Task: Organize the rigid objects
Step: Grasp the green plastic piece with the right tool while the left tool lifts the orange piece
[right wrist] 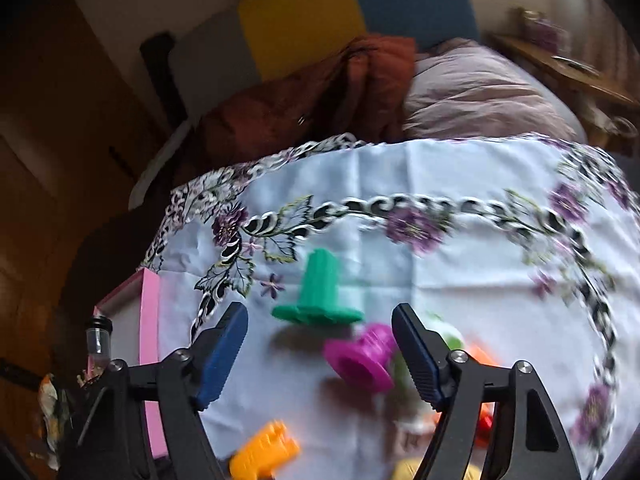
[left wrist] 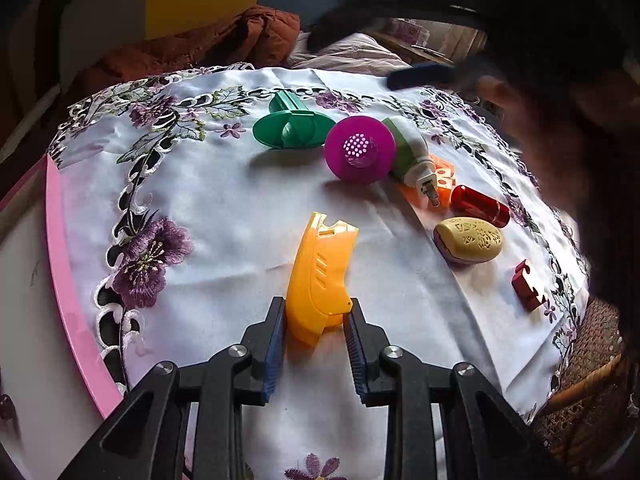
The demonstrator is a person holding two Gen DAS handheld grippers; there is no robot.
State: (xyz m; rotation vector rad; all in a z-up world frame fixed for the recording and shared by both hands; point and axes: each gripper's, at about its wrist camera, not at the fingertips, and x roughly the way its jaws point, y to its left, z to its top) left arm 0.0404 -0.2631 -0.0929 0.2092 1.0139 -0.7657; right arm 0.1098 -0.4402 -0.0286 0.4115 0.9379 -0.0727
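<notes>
Yellow plastic casing (left wrist: 320, 276) pinched at its near end between left gripper (left wrist: 318, 312) fingers, lying on the cloth-covered bench (left wrist: 220, 208); green flanged piece (left wrist: 294, 124), magenta knob (left wrist: 358, 150) and red cylinder (left wrist: 480, 206) farther back. Right wrist view: right gripper (right wrist: 320, 356) fingers spread above bench, nothing pinched, magenta knob (right wrist: 362, 360) between them, blurred.

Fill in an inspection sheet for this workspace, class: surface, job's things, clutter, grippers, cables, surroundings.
Surface: white embroidered tablecloth over a pink-edged table.
Job's things: yellow piece, green flanged piece, magenta piece, red cylinder, tan stamp, dark red block.
Clutter: nothing seen.
Grippers: left gripper shut on the yellow piece; right gripper open, holding nothing.
Cables: nothing seen.
Surroundings: brown bedding, wicker basket.
</notes>
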